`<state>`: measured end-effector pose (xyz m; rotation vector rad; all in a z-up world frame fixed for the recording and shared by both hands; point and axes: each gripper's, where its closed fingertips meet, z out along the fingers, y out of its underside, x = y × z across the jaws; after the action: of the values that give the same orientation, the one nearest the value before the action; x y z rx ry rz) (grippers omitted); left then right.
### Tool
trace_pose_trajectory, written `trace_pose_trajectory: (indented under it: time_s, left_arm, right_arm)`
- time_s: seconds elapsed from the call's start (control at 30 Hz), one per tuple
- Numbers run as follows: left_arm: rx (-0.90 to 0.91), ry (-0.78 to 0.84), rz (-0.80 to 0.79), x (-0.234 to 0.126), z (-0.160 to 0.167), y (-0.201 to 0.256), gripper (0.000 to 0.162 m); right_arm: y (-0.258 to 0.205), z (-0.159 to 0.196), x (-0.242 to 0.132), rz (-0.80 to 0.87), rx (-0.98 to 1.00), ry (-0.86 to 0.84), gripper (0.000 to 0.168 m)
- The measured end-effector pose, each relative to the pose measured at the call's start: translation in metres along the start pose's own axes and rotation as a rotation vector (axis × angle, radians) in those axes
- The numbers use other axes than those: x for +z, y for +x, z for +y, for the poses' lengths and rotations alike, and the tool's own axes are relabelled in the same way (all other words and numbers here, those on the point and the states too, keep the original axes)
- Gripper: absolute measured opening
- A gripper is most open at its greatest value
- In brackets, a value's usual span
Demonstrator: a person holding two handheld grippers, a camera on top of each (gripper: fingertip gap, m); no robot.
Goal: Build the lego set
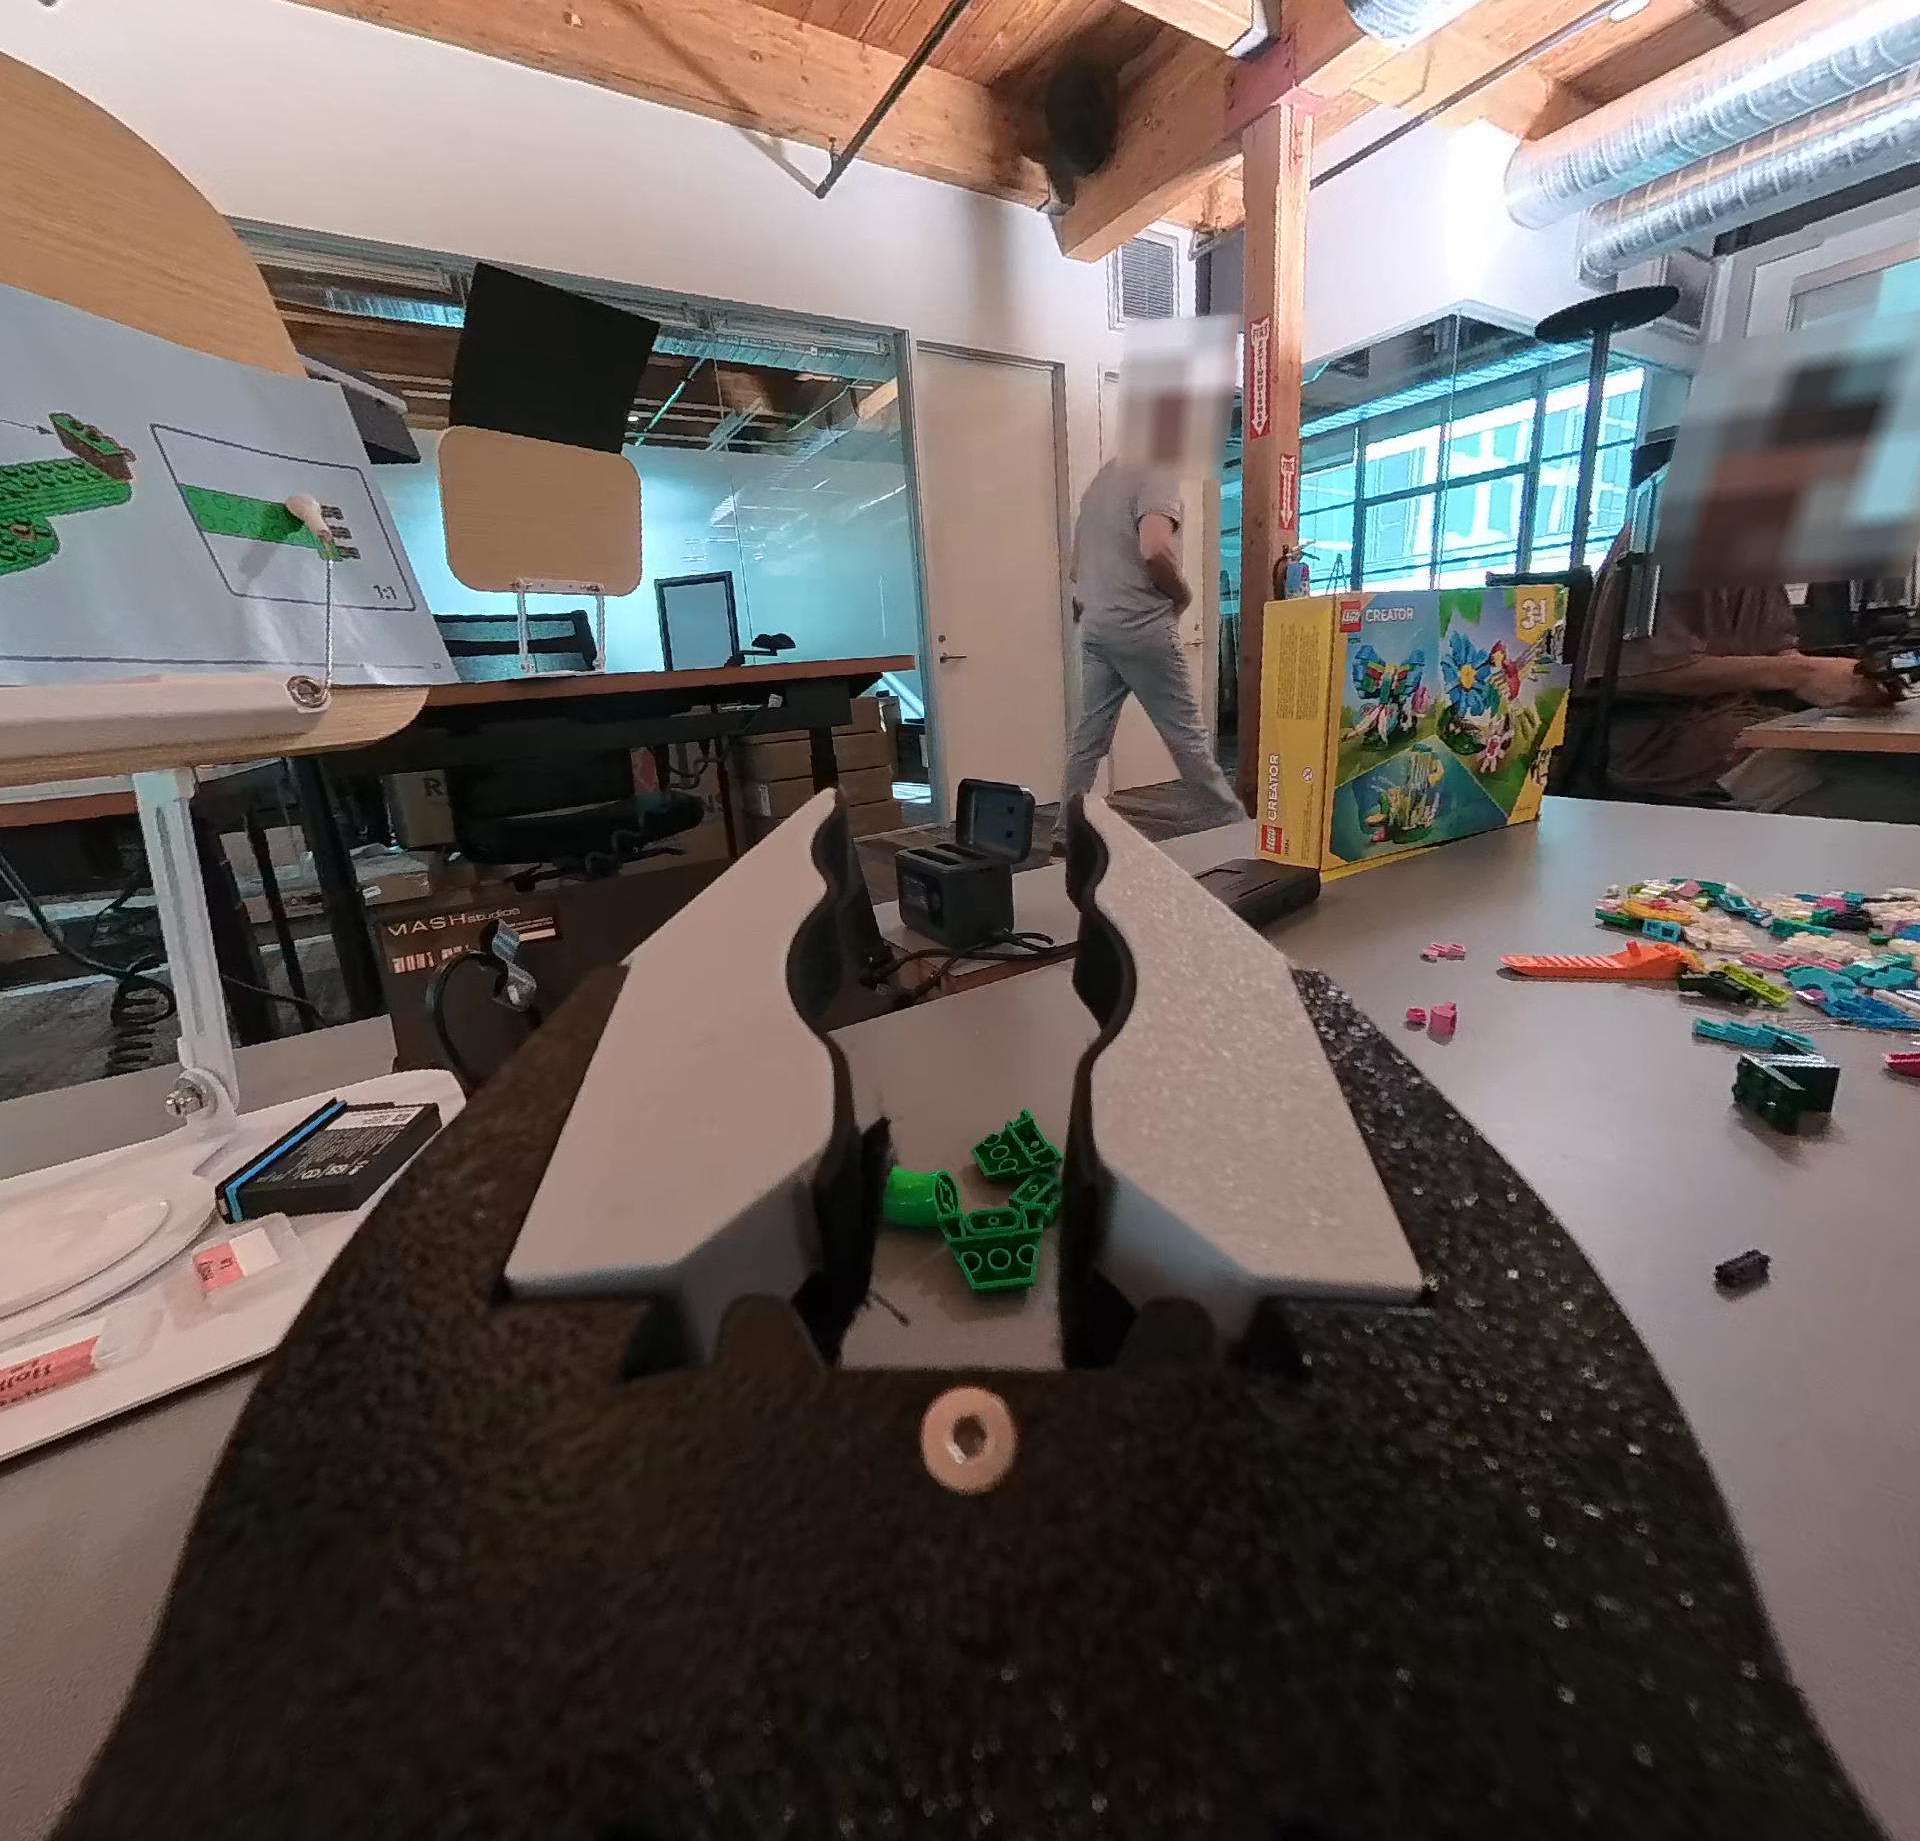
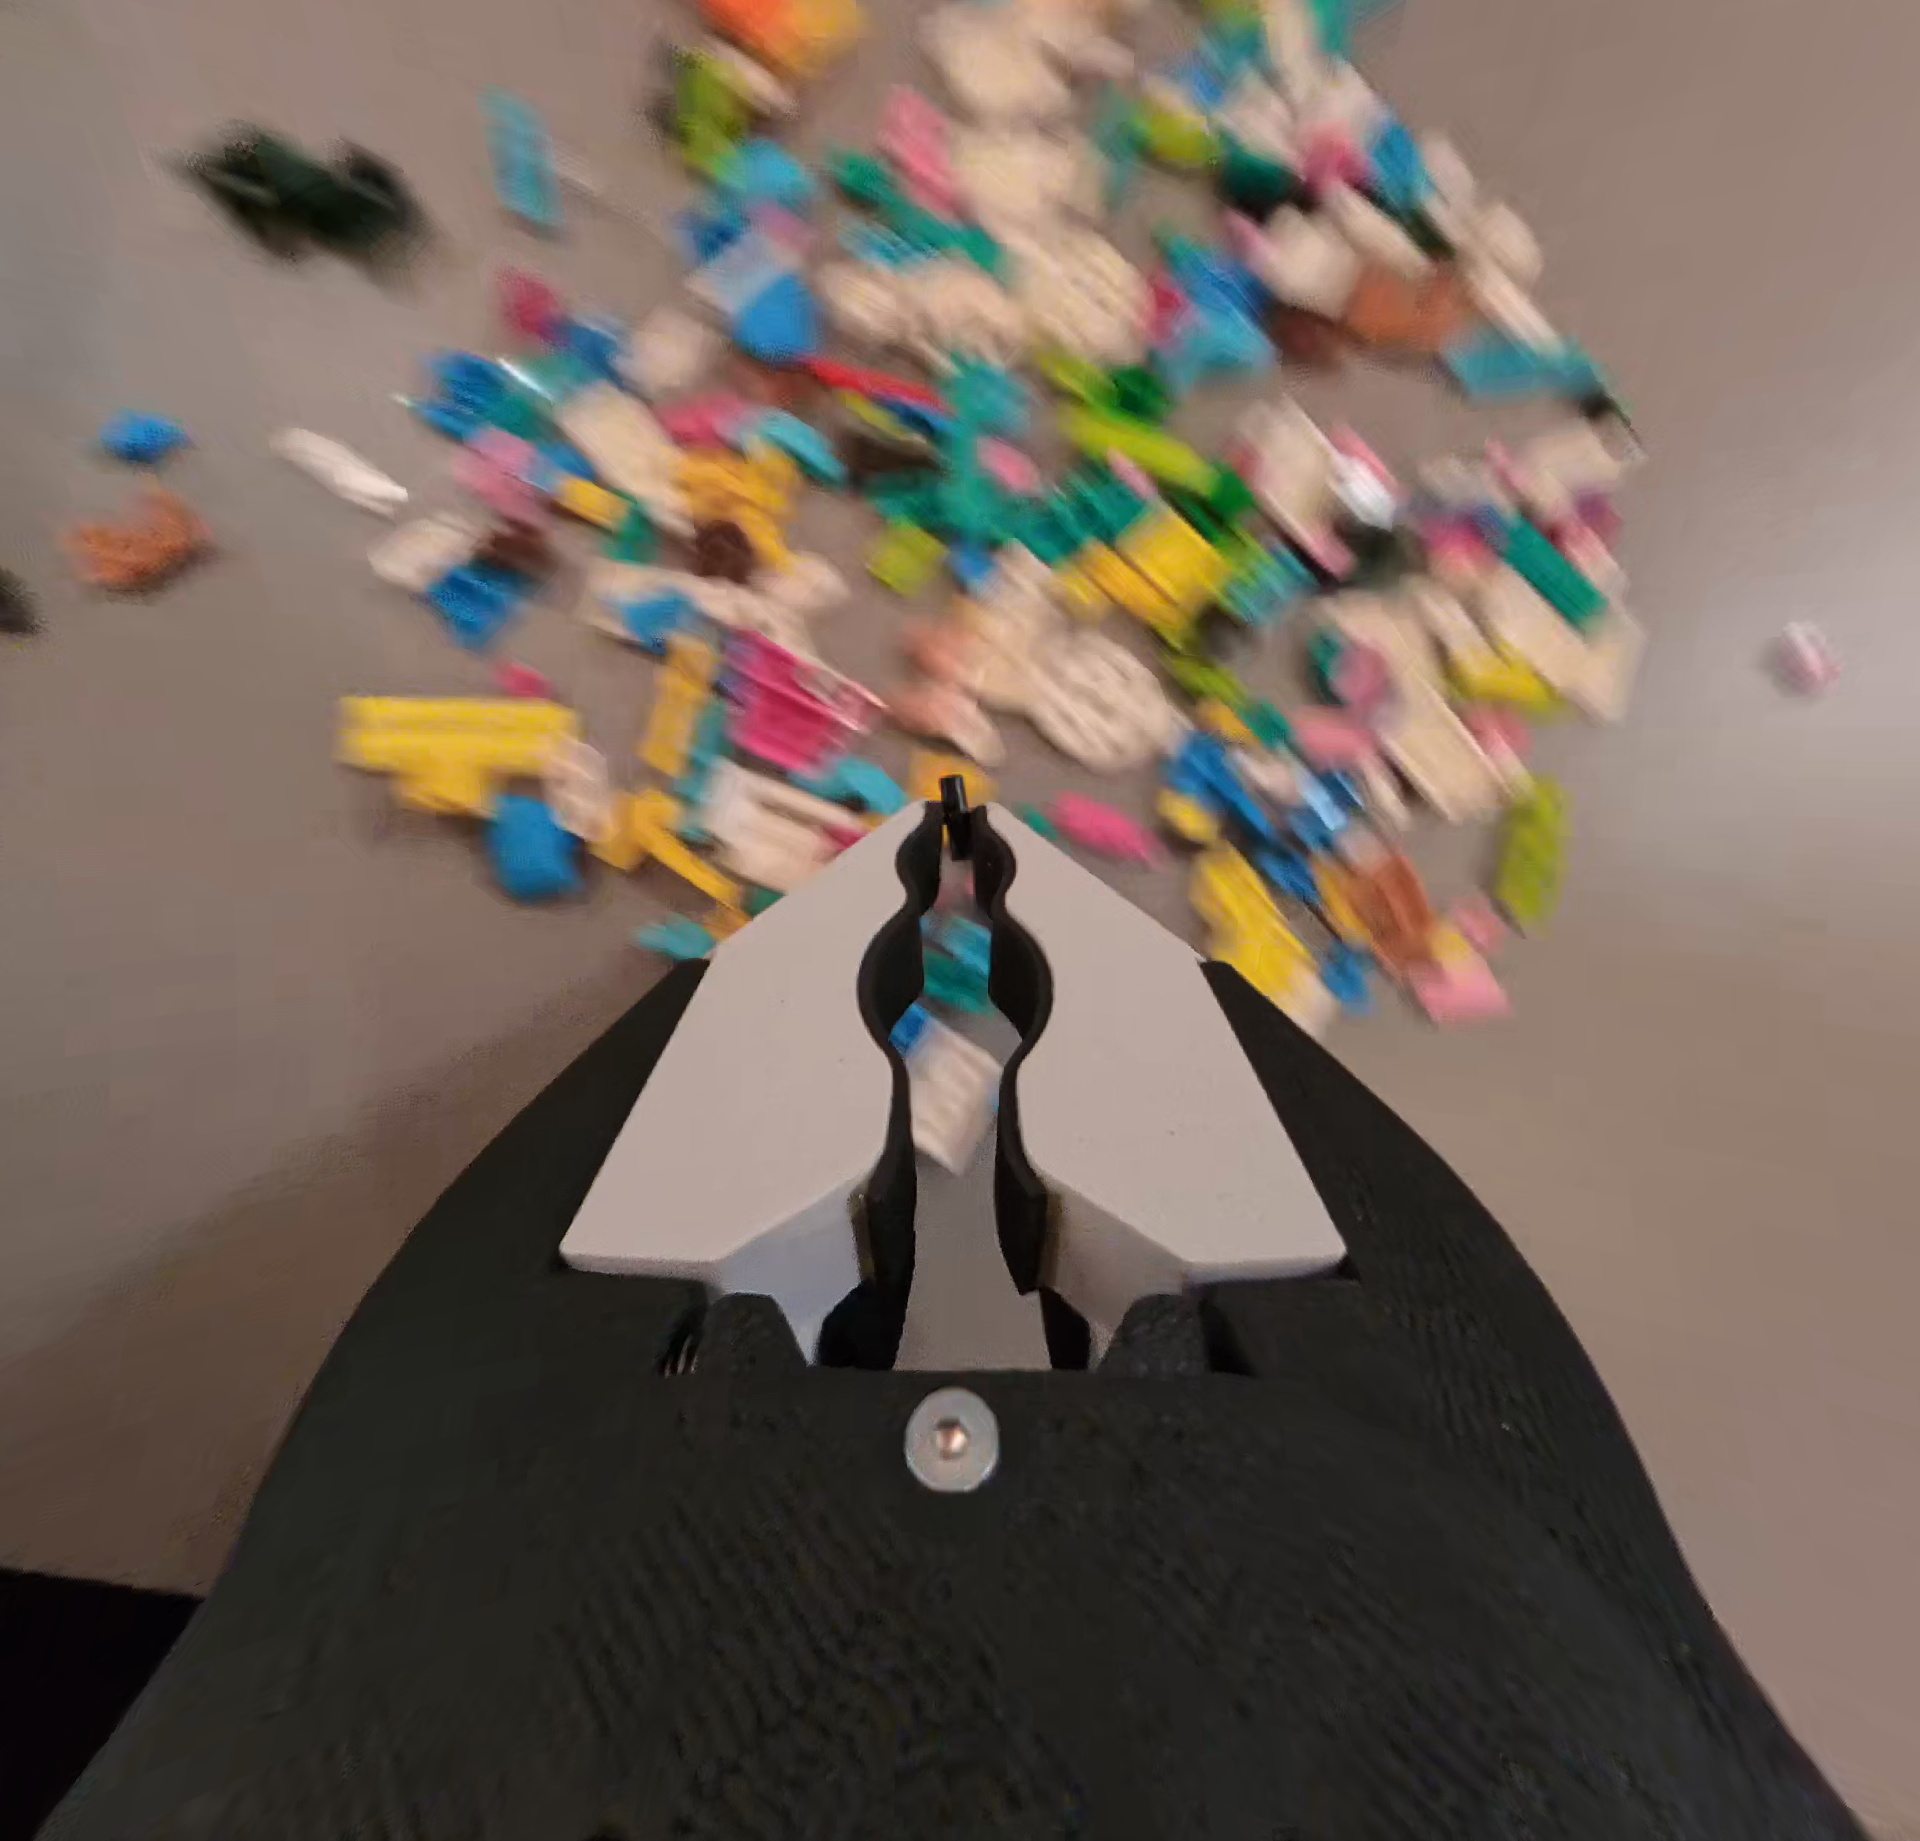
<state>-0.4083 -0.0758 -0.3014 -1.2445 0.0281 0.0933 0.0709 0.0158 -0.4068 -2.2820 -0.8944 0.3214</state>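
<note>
Right tongs [image 2: 954, 823] are pinching a tiny black piece [image 2: 954, 817] at their tips, hovering over the blurred, colourful brick pile [image 2: 1039, 461] on the grey bench [image 2: 208, 960]. Left tongs [image 1: 956, 835] are gaping wide, straddling a few green bricks [image 1: 992, 1204] lying on the bench between them.

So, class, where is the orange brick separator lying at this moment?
In the left wrist view, the orange brick separator lies flat on the grey table, on the right, at the near-left edge of the loose brick pile, in front of the yellow set box.
</note>
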Motion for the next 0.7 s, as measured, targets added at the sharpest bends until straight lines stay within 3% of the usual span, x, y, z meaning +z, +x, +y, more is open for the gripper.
trace_pose_trajectory:
  time_s: [0.1, 0.27, 0.47, 0.7]
  left_arm:
    - [-0.002, 0.006, 0.009, -0.001, -0.001, 0.001, 0.038]
    - [-0.023, 0.02, 0.021, -0.002, -0.003, 0.001, 0.038]
    - [-0.012, 0.014, 0.028, -0.001, -0.002, 0.003, 0.037]
    - [-0.013, 0.01, 0.032, -0.001, -0.002, 0.004, 0.037]
  right_arm:
    - [-0.102, -0.048, 0.029, -0.21, -0.279, 0.139, 0.004]
    - [-0.233, -0.076, 0.081, -0.423, -0.675, 0.162, 0.004]
    - [-0.268, -0.086, 0.111, -0.506, -0.832, 0.093, 0.004]
    - [-0.265, -0.091, 0.107, -0.514, -0.8, 0.107, 0.011]
